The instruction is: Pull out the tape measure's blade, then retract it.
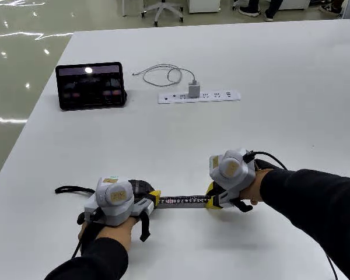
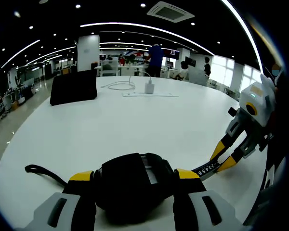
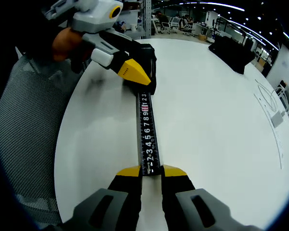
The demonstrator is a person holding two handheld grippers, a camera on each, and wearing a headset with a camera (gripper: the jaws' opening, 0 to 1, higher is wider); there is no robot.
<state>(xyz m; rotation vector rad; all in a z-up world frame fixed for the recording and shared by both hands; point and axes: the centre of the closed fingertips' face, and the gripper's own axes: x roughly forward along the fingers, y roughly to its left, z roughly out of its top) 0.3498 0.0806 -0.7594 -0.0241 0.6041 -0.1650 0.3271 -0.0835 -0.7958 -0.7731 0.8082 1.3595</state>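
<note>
The right tool [image 3: 151, 171] is pinching the blade [image 3: 145, 130] by its tip while the left tool [image 2: 135, 175] is clamping the tape measure's case [image 2: 135, 192] on the table [image 1: 221, 134]. A loosening pinch risks the blade whipping back.

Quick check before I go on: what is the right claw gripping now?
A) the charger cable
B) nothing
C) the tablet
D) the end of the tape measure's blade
D: the right claw is closed on the end of the blade, which runs back to the case clamped in the left claw.
</note>
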